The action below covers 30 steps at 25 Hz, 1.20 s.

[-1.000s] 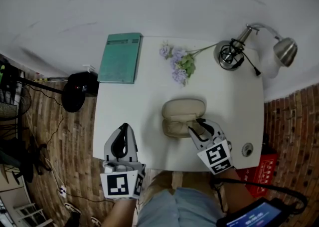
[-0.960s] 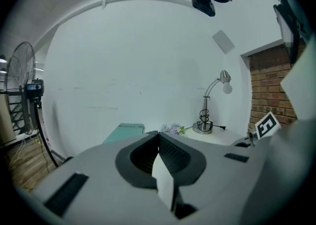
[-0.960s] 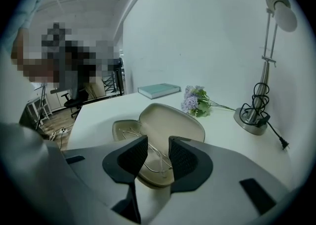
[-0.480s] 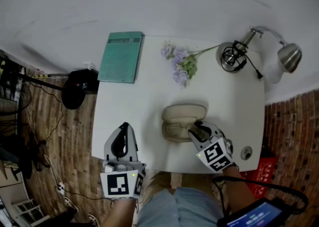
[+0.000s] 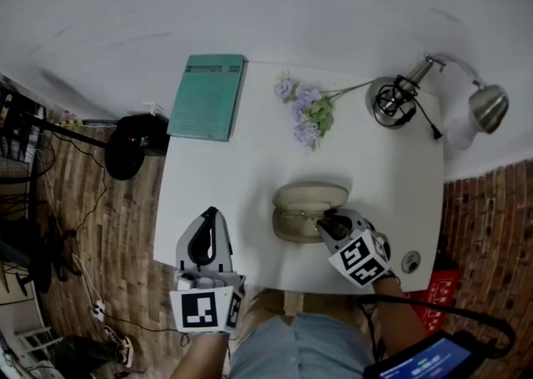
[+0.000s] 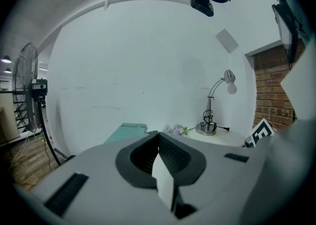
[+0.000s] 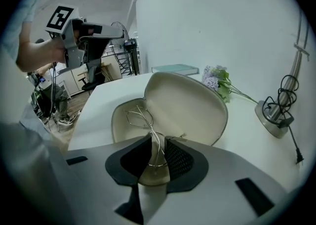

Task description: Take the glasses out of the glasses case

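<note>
The beige glasses case (image 5: 306, 209) lies open near the white table's (image 5: 225, 177) front edge, its lid (image 7: 190, 104) tipped back. Thin wire-framed glasses (image 7: 140, 116) rest in the case's tray, one end of the frame reaching up between my right jaws. My right gripper (image 5: 327, 223) points steeply down into the case (image 7: 123, 125). Seen from its own camera, the right gripper (image 7: 157, 142) is closing around the wire frame, with a gap still showing beside the wire. My left gripper (image 5: 208, 213) hovers off the table's front left corner, away from the case. In its own view the left gripper (image 6: 158, 134) is shut and holds nothing.
A teal book (image 5: 206, 96) lies at the table's back left and a sprig of purple flowers (image 5: 306, 112) at the back middle. A metal desk lamp (image 5: 398, 96) with its cord stands at the back right. A black fan base (image 5: 133, 148) sits on the floor at the left.
My right gripper has sunk lower into the open case and its jaws have narrowed around the glasses frame. The left gripper has kept its place.
</note>
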Available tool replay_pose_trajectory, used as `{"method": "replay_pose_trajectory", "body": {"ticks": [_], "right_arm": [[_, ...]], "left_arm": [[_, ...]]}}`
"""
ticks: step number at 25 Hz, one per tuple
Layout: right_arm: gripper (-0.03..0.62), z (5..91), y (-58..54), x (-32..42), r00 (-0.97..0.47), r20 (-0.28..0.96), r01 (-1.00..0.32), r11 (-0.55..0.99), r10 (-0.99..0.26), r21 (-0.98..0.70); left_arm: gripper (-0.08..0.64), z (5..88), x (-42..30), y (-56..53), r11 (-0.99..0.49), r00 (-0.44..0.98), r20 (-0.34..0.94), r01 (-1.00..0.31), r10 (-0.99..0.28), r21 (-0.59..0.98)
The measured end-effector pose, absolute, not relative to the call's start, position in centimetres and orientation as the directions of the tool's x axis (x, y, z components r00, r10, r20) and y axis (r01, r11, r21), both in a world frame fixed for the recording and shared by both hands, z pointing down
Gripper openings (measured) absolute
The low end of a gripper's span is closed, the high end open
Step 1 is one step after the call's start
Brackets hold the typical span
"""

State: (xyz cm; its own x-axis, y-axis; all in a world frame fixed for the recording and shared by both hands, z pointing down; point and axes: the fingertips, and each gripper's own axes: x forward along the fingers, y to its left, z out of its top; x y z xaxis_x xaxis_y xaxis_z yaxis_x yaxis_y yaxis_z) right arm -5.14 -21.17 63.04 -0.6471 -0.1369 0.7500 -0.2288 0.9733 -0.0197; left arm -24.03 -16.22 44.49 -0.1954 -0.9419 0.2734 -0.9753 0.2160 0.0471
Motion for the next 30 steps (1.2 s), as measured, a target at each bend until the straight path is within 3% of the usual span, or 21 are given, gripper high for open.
{"method": "replay_pose_trajectory", "body": {"ticks": [13,30], "right_arm": [[0.044,62.6,-20.9,-5.5,-0.631,0.766,-0.121,0.991,-0.12,0.056],[0.038,60.0,-22.6,-5.9,-0.688,0.698,-0.191,0.978,-0.198,0.089]], "left_arm": [[0.006,44.1,-24.0,-16.4,0.22,-0.199,0.264,-0.974,-0.944,0.051],[0.006,42.8,-23.6,-17.0,0.203,-0.189,0.233,-0.978,-0.954,0.04]]}}
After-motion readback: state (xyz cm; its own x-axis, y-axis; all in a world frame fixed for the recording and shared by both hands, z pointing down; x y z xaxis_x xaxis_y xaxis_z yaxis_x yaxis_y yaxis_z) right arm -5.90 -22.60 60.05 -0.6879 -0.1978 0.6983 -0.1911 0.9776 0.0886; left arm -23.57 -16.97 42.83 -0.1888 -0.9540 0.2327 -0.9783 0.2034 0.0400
